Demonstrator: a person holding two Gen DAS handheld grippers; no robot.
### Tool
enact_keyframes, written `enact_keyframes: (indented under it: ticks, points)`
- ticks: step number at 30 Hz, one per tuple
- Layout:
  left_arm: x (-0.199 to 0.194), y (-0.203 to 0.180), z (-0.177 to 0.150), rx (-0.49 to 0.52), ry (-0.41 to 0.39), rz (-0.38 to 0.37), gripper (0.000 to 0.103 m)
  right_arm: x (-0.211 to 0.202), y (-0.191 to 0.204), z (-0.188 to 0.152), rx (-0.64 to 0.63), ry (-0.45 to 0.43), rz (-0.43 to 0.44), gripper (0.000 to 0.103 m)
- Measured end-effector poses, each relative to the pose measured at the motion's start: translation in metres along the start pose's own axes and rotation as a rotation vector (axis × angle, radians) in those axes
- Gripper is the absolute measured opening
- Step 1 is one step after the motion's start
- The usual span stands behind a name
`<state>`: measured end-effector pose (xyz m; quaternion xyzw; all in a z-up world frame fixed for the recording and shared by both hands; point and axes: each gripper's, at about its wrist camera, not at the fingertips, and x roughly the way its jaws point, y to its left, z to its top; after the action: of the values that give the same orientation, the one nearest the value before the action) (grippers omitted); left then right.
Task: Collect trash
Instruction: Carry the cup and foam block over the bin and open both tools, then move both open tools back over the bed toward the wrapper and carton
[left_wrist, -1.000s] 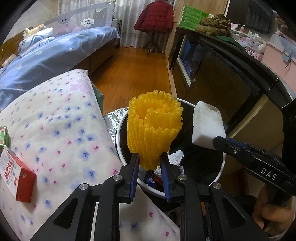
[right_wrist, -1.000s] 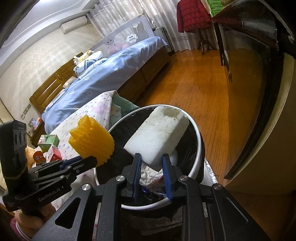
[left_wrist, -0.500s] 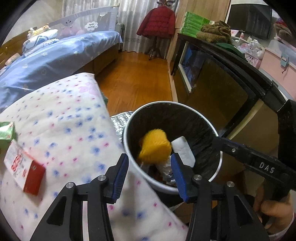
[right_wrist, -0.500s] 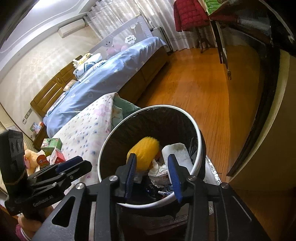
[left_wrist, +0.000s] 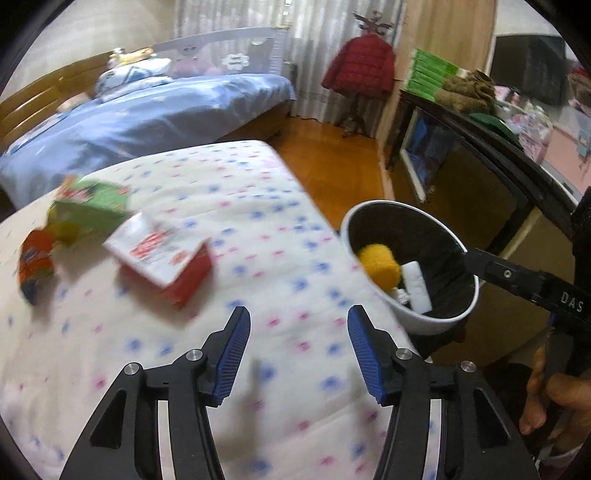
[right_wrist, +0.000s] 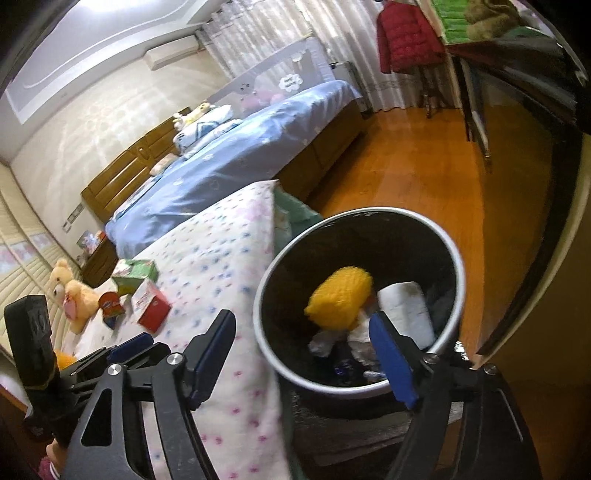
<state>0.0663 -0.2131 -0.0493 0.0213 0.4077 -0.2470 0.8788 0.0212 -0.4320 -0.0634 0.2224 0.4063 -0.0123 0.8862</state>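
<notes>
Looking down over the quilt (left_wrist: 192, 206), white with small blue and pink flowers, I see it fill most of my left view and run along the left of my right view. Just past its right edge stands the bin (right_wrist: 456, 266), white outside with a black liner, its mouth open toward both cameras.

My left gripper (left_wrist: 298, 345) hangs over the quilt with its jaws spread wide and nothing between them; the bin sits ahead and to its right, well apart from the blue pads (left_wrist: 232, 350). My right gripper (right_wrist: 301, 350) hangs right over the near rim of the bin, jaws also spread and empty, one pad over the quilt and the other over the bin's mouth.

Inside the bin lie the yellow net (right_wrist: 338, 301) and, touching it on the right, the white foam (right_wrist: 404, 312), both on crumpled paper.

On the quilt, ahead and to the left of my left gripper, lies a red box (left_wrist: 166, 258), blurred. Beyond it sits a green box (left_wrist: 92, 206), and further left an orange packet (left_wrist: 35, 258).
</notes>
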Motion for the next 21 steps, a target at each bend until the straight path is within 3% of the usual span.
enact_keyframes:
  ticks: [6,15,21]
  points:
    - [-0.029,0.028,-0.021,-0.085,-0.014,0.052,0.058,0.007,0.035,-0.006,-0.059,0.015,0.049,0.088]
    - [-0.068,0.062,-0.04,-0.185,-0.051,0.138,0.07,0.019,0.078,-0.014,-0.142,0.036,0.111,0.09]
    - [-0.086,0.087,-0.049,-0.241,-0.056,0.184,0.07,0.031,0.107,-0.018,-0.19,0.056,0.146,0.092]
